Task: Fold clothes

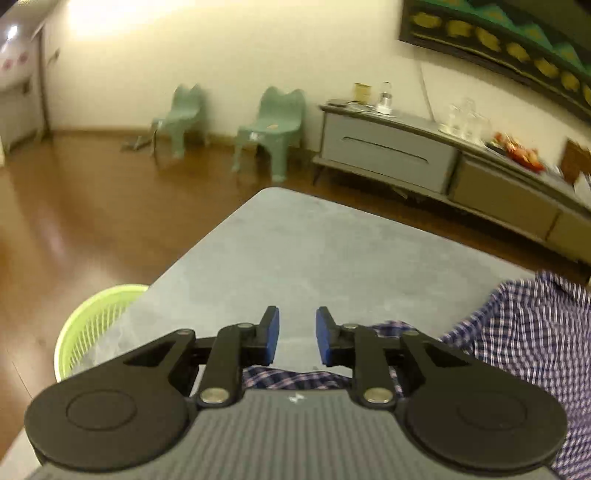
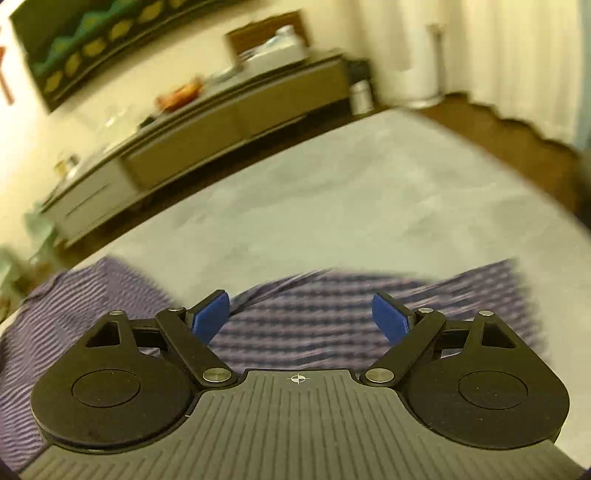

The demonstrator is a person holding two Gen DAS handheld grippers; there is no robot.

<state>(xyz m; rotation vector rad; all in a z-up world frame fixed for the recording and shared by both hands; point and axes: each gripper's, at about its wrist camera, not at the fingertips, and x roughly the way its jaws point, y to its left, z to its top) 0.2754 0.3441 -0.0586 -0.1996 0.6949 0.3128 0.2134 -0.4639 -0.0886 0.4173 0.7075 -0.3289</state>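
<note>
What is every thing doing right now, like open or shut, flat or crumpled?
Left tongs: open, holding nothing.
Right tongs: wide open, holding nothing.
Checked shirt: rumpled on the grey table, not folded.
Green basket: upright beside the table.
Cabinet drawer: shut.
Two green chairs: standing, nobody on them.

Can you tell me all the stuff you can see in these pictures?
shirt: one, blue and white check, lying loose on the table's near side
table: one, grey, mostly bare
basket: one, lime green, on the floor by the table's left edge
chairs: two, pale green, by the far wall
cabinet: one, long, grey, along the wall, with jars and other small things on top
picture: one, dark frame with green and yellow, above the cabinet
curtain: white, far right
left gripper: black, blue pads, open
right gripper: black, blue pads, open wide over the shirt
</note>
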